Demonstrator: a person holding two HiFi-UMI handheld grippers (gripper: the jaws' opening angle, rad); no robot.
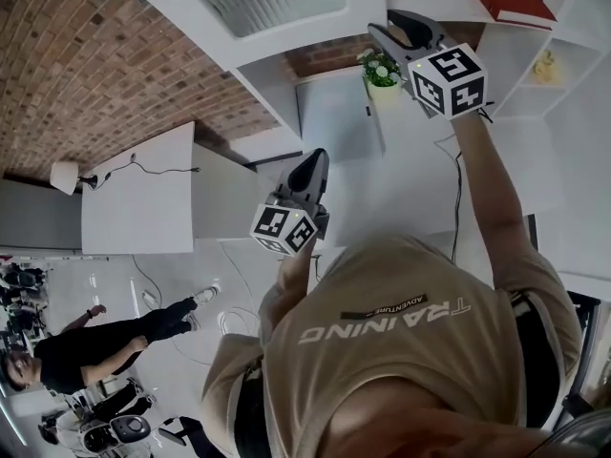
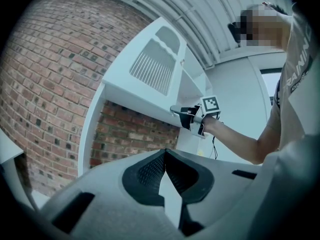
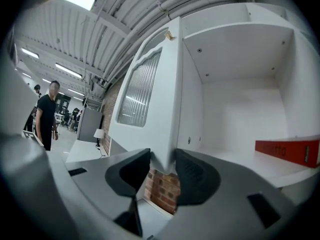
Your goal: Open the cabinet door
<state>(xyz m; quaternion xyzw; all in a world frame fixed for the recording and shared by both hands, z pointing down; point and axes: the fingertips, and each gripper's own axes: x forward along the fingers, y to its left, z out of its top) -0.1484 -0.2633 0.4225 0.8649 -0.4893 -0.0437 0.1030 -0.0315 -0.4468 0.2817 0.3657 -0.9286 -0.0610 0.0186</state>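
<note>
Straddling the lower corner of the cabinet door, the right tongs stand with their jaws spread apart. One pad lies along each face of the panel, close against it but not clamped. The door, white with a ribbed pane, is wide open and stands edge-on at the left of the open cabinet. Inside, a red book lies on the shelf at the right. The left tongs are nearer the person and lower, their jaws together at the tips with nothing between them. They point toward the brick wall beside the cabinet. Below the cabinet, a small potted plant with white flowers stands on the white bench.
</note>
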